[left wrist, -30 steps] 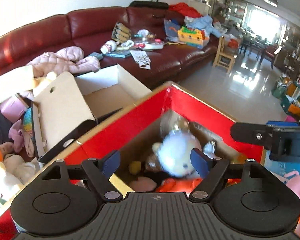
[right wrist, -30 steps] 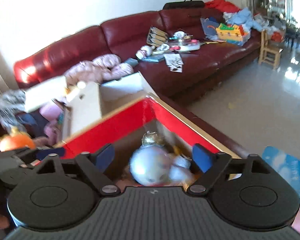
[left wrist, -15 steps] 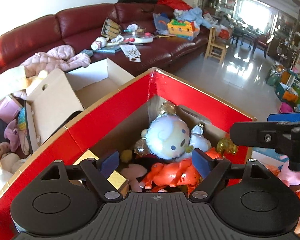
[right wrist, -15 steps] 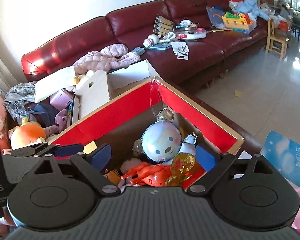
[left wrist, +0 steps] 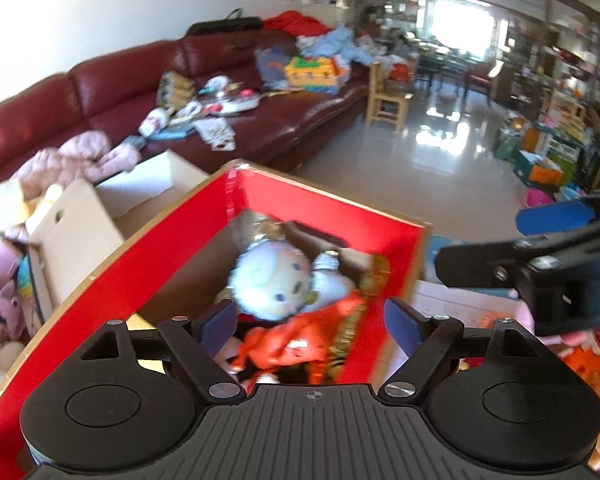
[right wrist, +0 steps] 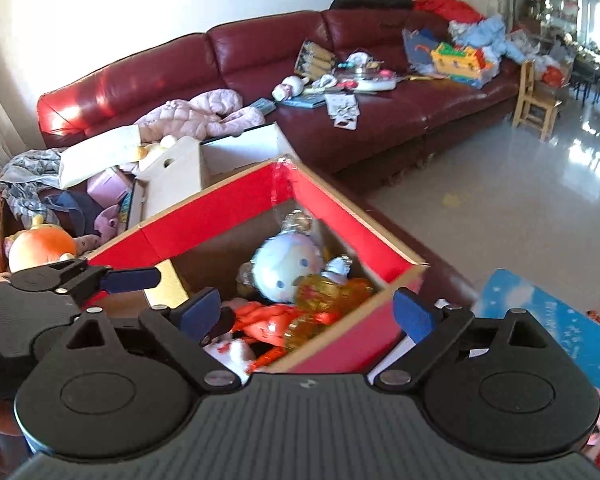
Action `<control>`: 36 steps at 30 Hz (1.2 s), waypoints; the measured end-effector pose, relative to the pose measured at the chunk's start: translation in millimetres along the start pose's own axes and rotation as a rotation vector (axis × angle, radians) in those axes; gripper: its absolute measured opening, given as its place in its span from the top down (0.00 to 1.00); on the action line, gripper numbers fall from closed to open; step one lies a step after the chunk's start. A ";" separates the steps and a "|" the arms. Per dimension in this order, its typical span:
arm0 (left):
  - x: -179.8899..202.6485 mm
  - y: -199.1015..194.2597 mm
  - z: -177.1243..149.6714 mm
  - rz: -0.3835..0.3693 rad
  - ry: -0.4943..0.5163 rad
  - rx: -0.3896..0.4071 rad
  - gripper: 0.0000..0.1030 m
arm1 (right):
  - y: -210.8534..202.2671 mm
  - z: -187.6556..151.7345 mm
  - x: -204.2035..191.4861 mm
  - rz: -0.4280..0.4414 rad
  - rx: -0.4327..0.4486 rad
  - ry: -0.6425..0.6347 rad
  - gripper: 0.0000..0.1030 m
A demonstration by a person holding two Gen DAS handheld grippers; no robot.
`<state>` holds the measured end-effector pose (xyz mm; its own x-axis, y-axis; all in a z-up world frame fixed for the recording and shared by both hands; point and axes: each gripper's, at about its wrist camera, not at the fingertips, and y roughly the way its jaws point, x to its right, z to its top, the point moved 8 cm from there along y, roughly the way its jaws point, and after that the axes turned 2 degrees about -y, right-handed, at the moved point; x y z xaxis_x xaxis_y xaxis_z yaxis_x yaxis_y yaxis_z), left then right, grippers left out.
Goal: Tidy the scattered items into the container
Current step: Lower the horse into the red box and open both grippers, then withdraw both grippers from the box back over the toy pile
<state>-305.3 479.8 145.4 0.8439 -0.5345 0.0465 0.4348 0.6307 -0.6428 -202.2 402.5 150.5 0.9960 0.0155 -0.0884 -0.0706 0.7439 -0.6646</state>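
Observation:
A red cardboard box (left wrist: pixel 312 200) (right wrist: pixel 228 204) stands open in front of me. Inside lie a pale round-headed foil balloon (left wrist: pixel 270 280) (right wrist: pixel 286 266), an orange inflatable toy (left wrist: pixel 300 344) (right wrist: pixel 268 320) and a gold foil piece (right wrist: pixel 328 292). My left gripper (left wrist: pixel 312 326) is open and empty above the box's near side. My right gripper (right wrist: pixel 308 314) is open and empty above the box's near right corner. Each gripper shows at the edge of the other's view, the right one at the right of the left wrist view (left wrist: pixel 556 220), the left one at the left of the right wrist view (right wrist: pixel 132 276).
A white cardboard box (right wrist: pixel 188 168) stands behind the red one. A dark red sofa (right wrist: pixel 380 112) strewn with toys and a pink jacket (right wrist: pixel 196 116) runs behind. Plush toys (right wrist: pixel 40 246) pile at the left. A blue mat (right wrist: pixel 540 312) lies at the right. A wooden chair (right wrist: pixel 534 100) stands on the tiled floor.
The balloon has dropped into the box and settled on the other toys. Both grippers have pulled back and to the right, away from the box's middle. Both stay open.

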 end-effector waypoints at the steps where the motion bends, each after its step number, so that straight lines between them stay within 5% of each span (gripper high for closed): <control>1: 8.4 -2.8 -1.3 -0.014 0.014 0.002 0.13 | -3.8 -3.4 6.3 -0.008 0.002 0.010 0.08; 7: 65.5 -9.5 -29.7 -0.105 0.127 -0.016 0.13 | -25.2 -42.5 54.8 -0.064 0.000 0.099 0.07; 12: 112.7 9.5 -76.3 -0.177 0.190 -0.113 0.12 | -22.9 -97.1 90.0 -0.110 -0.068 0.192 0.07; 21: 133.4 69.3 -157.4 -0.159 0.213 -0.313 0.13 | 4.2 -183.5 120.9 -0.139 -0.216 0.369 0.07; 36: 127.8 123.0 -173.2 -0.104 0.194 -0.367 0.13 | 37.7 -206.9 147.9 -0.141 -0.280 0.509 0.08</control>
<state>-198.4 391.6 -60.1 0.7113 -0.7029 0.0034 0.3442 0.3440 -0.8736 -69.0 294.6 -41.1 0.8498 -0.4440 -0.2840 -0.0208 0.5102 -0.8598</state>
